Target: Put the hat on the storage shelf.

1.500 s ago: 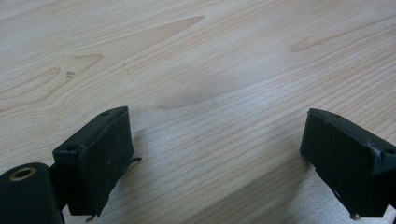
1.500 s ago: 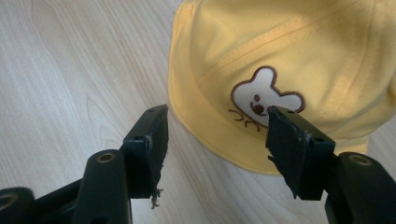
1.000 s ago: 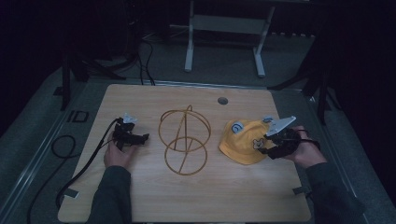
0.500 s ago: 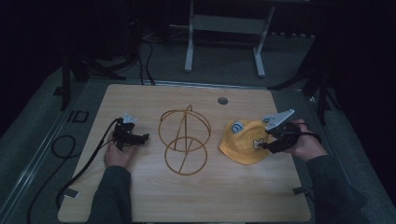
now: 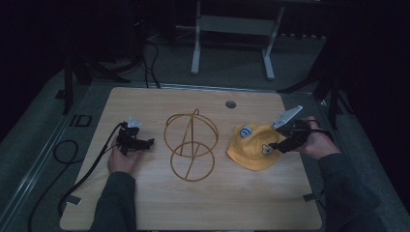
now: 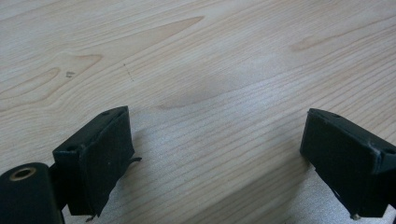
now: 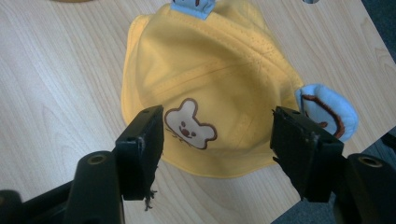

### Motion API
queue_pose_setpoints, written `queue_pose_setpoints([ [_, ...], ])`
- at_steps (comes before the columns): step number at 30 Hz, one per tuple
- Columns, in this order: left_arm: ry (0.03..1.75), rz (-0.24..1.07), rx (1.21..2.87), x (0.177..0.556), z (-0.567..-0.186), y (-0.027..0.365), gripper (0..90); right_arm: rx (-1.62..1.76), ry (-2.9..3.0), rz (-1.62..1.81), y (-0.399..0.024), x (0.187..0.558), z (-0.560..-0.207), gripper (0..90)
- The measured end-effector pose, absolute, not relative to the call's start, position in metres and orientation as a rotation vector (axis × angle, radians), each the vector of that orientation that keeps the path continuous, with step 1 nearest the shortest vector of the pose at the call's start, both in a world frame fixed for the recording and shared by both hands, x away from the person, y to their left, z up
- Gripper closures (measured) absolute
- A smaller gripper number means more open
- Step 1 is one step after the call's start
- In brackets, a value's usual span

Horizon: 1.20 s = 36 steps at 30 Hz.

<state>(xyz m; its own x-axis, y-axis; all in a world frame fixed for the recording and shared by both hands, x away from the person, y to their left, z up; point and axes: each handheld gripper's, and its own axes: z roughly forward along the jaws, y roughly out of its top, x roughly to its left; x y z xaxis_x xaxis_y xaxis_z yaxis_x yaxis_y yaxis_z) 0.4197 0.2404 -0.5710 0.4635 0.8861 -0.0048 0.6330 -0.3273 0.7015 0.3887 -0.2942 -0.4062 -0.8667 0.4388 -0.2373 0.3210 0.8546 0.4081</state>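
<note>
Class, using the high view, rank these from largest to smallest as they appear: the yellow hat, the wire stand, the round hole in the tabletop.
1. wire stand: spans the most picture area.
2. yellow hat: clearly smaller than the stand.
3. round hole: by far the smallest, though it lies farther from the camera.

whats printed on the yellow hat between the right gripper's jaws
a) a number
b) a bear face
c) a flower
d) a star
b, the right gripper view shows a small cream bear face outlined in brown on the yellow hat, with the right gripper open above it, its jaws standing either side of the print and not pressing the fabric.
</note>
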Motion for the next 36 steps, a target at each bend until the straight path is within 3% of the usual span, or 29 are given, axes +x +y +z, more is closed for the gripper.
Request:
queue_pose_setpoints([
  [16,1.258,0.51,2.073,0.42,-0.571,0.24,9.2,0.56,2.692,0.454,-0.283,0.405,-0.398,22.8],
  [36,1.258,0.51,2.073,0.42,-0.571,0.24,9.1,0.5,2.774,0.269,-0.251,0.438,-0.419,25.6],
])
